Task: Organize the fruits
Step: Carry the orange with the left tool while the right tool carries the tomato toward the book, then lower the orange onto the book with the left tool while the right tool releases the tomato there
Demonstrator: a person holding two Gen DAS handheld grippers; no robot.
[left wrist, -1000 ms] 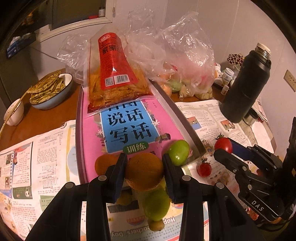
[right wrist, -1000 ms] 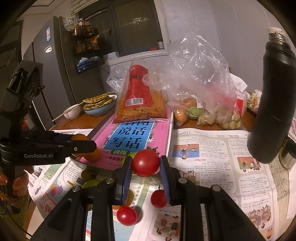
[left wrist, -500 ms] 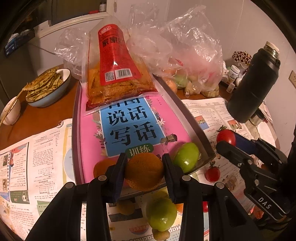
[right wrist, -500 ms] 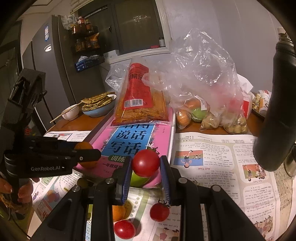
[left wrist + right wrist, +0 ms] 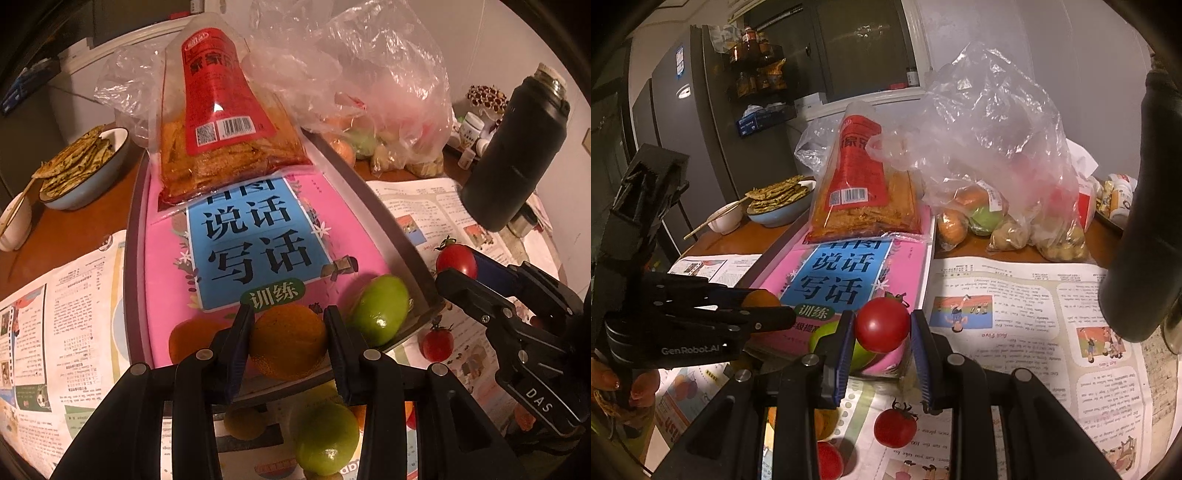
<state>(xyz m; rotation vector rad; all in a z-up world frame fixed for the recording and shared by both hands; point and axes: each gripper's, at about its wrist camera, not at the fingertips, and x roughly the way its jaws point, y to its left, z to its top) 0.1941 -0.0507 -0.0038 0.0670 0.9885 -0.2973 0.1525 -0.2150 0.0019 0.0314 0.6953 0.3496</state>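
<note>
Newspaper-covered table (image 5: 74, 314), bagged fruit (image 5: 993, 218) clearest from right wrist

The flask (image 5: 1141, 206) is running off the right edge of the right wrist view, its cap cut away. The snack bag (image 5: 221, 122) is covering the top of the pink book (image 5: 258, 236), hiding its upper title line. Inside the crumpled plastic bag (image 5: 993, 155) the fruits are showing only as blurred shapes. The left gripper (image 5: 289, 332) is blocking part of the second orange (image 5: 192, 341) and the lower green fruit (image 5: 325, 439). Small jars (image 5: 471, 134) beside the flask are too small to read.
</note>
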